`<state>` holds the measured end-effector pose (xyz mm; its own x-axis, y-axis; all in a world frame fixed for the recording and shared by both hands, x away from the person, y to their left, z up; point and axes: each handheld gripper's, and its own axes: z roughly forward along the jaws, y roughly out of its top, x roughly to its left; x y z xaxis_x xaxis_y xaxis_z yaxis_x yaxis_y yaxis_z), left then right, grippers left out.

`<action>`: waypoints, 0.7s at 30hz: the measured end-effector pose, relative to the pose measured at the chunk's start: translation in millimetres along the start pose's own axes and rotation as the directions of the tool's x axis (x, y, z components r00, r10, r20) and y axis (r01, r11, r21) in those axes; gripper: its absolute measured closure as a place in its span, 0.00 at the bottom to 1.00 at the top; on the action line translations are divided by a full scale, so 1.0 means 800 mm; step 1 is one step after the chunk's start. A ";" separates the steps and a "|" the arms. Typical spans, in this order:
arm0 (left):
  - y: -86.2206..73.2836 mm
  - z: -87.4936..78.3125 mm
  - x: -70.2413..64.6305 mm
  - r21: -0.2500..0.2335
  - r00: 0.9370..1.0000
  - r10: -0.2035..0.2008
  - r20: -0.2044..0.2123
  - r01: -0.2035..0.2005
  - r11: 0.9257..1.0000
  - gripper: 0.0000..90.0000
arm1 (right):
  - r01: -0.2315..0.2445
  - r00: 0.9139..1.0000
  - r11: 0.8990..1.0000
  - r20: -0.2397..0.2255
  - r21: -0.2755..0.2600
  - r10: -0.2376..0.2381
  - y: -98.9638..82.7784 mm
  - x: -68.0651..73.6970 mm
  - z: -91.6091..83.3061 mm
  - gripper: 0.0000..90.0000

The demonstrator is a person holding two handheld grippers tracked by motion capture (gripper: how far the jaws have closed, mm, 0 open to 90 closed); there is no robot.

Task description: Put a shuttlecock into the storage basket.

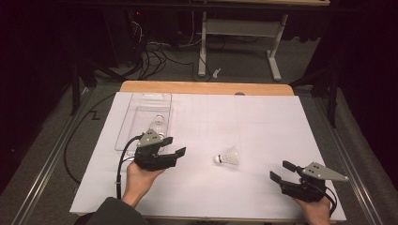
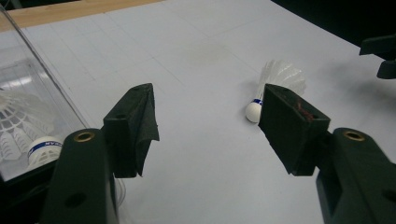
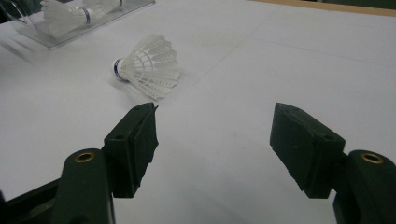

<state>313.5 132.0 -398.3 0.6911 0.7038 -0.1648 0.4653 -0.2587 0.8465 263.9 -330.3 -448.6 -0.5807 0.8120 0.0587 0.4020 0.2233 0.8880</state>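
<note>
A white shuttlecock [image 1: 228,157] lies on its side on the white sheet, cork with a blue band toward the left. My left gripper [image 1: 174,146] stands open to its left, a short gap away, nothing between its jaws. In the left gripper view the shuttlecock [image 2: 282,77] lies just beyond the right jaw of the left gripper [image 2: 210,109]. My right gripper [image 1: 279,170] is open near the front right. In the right gripper view the shuttlecock [image 3: 149,65] lies ahead and left of the empty right gripper [image 3: 215,119].
A clear plastic tray [image 1: 141,105] sits at the back left of the sheet, right behind my left gripper, with shuttlecocks [image 2: 28,135] inside. The wooden table edge [image 1: 206,87] runs along the back. Bare sheet spreads across the middle and right.
</note>
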 end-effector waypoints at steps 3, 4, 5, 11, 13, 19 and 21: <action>0.002 0.001 -0.001 -0.002 1.000 -0.002 0.002 0.002 1.000 0.41 | 0.000 1.000 1.000 0.000 0.000 0.000 0.000 0.000 0.000 0.36; 0.002 0.002 -0.001 -0.002 1.000 0.000 0.003 0.000 1.000 0.41 | 0.000 1.000 1.000 0.000 0.000 0.000 0.000 0.000 0.000 0.36; 0.003 0.002 -0.001 -0.001 1.000 0.002 0.006 -0.002 1.000 0.41 | 0.000 1.000 1.000 0.000 0.000 0.000 0.000 0.000 0.000 0.36; 0.005 0.006 -0.003 -0.004 1.000 0.000 0.013 0.000 1.000 0.41 | 0.000 1.000 1.000 0.000 0.000 0.000 0.000 0.000 0.000 0.36; 0.006 0.007 -0.004 -0.004 1.000 0.005 0.016 -0.005 1.000 0.41 | 0.000 1.000 1.000 0.000 0.001 0.000 0.000 0.000 0.000 0.36; 0.008 0.012 -0.006 0.002 1.000 0.005 0.024 -0.005 1.000 0.41 | -0.004 1.000 1.000 0.000 0.000 0.004 0.000 0.000 0.000 0.36; 0.009 0.014 -0.006 0.003 1.000 0.006 0.025 -0.006 1.000 0.41 | -0.004 1.000 1.000 -0.001 0.001 0.004 0.000 0.000 0.000 0.36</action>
<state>319.5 119.4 -397.2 0.7075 0.6854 -0.1722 0.4628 -0.2651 0.8459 264.0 -330.5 -448.7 -0.5797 0.8125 0.0622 0.4052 0.2212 0.8871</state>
